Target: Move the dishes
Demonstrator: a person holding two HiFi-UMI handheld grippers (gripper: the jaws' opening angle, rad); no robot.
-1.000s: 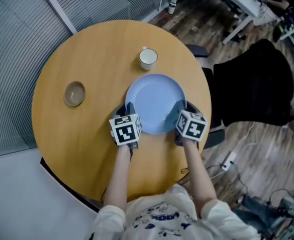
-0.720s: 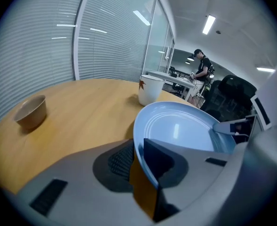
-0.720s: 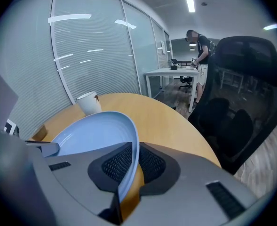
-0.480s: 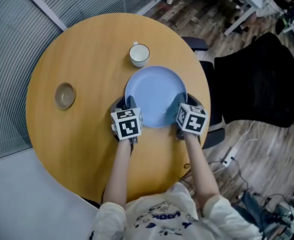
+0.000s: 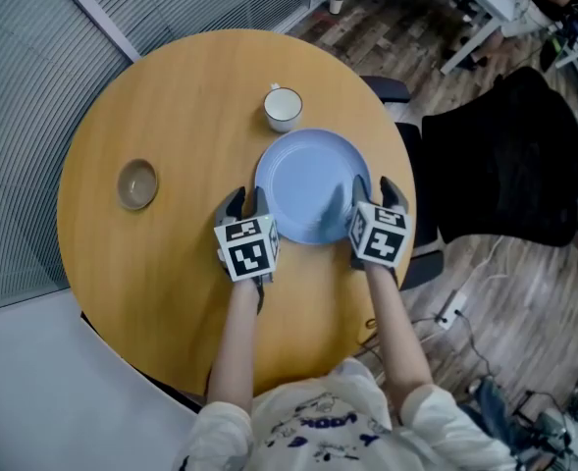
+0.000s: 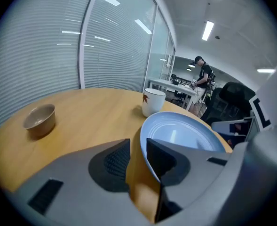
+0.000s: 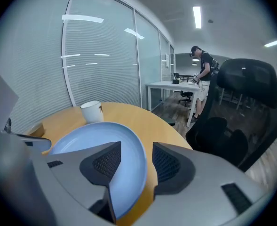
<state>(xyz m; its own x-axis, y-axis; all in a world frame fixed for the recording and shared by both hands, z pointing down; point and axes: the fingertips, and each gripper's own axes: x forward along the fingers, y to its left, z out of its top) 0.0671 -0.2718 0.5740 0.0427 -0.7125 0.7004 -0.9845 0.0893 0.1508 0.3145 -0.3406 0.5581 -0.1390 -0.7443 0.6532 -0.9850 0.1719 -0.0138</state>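
The light blue plate (image 5: 308, 180) is sat flat on the round wooden table (image 5: 171, 86), a bit toward 3 o'clock from the middle. Its rim is straddled at about 8 o'clock by the left gripper (image 5: 246, 204) and at 4 o'clock by the right gripper (image 5: 375, 194). Both sets of jaws are spread apart with the rim in the gap, not clamped as far as can be made out. A white mug (image 5: 283, 107) is parked just beside the plate at 11 o'clock. A small brown bowl (image 5: 137, 183) is seen well apart at 9 o'clock.
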